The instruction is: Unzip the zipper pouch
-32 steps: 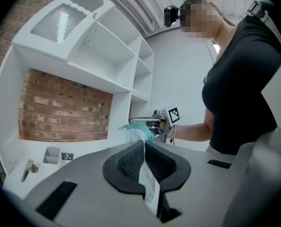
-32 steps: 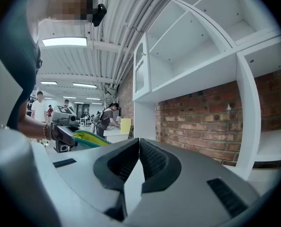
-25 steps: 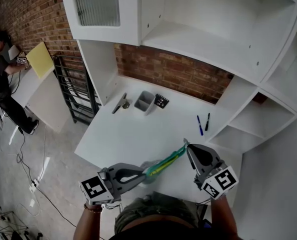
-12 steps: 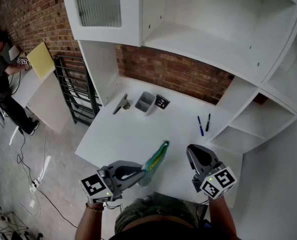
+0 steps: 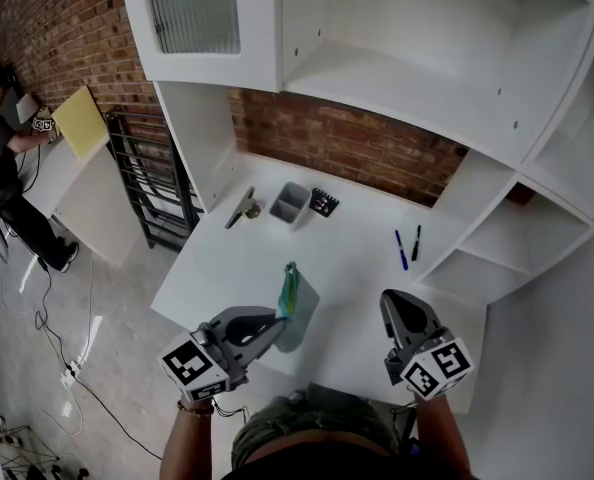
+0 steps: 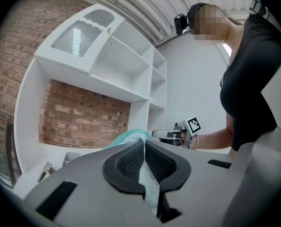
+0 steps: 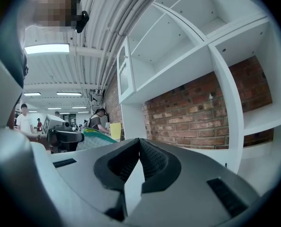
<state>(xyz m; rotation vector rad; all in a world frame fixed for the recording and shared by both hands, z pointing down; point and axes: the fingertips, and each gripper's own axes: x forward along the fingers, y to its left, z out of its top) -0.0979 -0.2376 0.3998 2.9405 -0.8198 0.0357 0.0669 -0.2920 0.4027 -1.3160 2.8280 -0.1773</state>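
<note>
Since a second ago the right gripper (image 5: 391, 301) has let go of the teal zipper pouch (image 5: 290, 294). Its jaws now sit closed together on nothing, over the tabletop (image 5: 349, 253) near its front right corner. The left gripper (image 5: 276, 320) is clamped on the pouch's lower edge, and the pouch has swung upright over the front left part of the tabletop.

No legible text, brand, number or label was found. Square black-and-white coded markers (image 5: 189, 372), carrying no letters or figures, were noted on the left gripper (image 5: 275, 320) and the right gripper (image 5: 388, 299), both at the near edge of the white table (image 5: 357, 258). White marks were observed on a small black card (image 5: 323, 203) at the table's far side, but were too small to be read.
</note>
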